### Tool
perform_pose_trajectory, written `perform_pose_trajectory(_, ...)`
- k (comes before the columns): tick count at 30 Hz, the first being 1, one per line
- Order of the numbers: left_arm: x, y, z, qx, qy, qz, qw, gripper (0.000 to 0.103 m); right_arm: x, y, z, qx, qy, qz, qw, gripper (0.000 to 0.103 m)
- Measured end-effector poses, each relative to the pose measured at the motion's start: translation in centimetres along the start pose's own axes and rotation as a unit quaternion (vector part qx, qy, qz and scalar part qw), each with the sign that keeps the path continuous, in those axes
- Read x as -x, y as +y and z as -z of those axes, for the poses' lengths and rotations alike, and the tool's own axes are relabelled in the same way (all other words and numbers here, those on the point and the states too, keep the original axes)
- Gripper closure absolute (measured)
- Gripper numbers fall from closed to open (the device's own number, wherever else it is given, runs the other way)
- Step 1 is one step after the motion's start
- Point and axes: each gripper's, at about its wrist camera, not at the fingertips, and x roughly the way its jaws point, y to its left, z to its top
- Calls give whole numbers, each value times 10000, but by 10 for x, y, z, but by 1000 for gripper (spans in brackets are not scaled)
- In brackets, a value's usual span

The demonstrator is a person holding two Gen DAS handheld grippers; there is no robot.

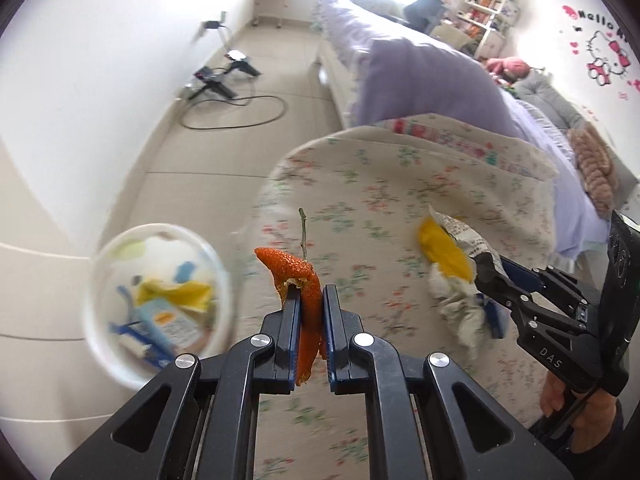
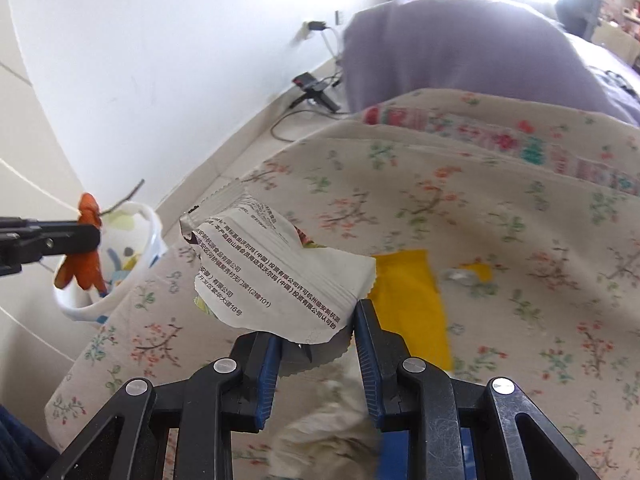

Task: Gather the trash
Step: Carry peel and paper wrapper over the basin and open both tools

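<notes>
Orange peel (image 1: 306, 280) clamped, left hand-held gripper (image 1: 311, 300) tilted downward beside bin (image 1: 100, 300).

Items not fully readable:

- Round white plastic bin (image 1: 100, 280) on the floor: blurred; contents show only as yellow, blue and white scraps.
- Crumpled white printed wrapper (image 2: 276, 276): lower end hidden between the right claw's (image 2: 316, 344) blue pads.
- Pale crumpled wad (image 2: 332, 436) beneath that claw: blurred, material unclear.
- Cluttered white shelf unit (image 1: 486, 12): items too small to identify.
- Pink wall lettering (image 1: 598, 22): cut off at the picture's rim.
</notes>
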Motion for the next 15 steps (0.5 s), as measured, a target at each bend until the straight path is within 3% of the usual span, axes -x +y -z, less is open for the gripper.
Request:
perform_pose_trajectory(5, 8, 61, -6, 705, 108, -457, 9964, 92, -20, 23, 0, 0, 223, -305, 9993, 72)
perform_pose_trajectory(9, 4, 115, -5, 1500, 291, -480, 9871, 92, -38, 50, 0, 70, 390, -552, 9977, 72)
perform_pose_trajectory(15, 2, 131, 4, 1599, 400, -477, 9852, 92, -59, 87, -14, 161, 486, -869, 9949, 72)
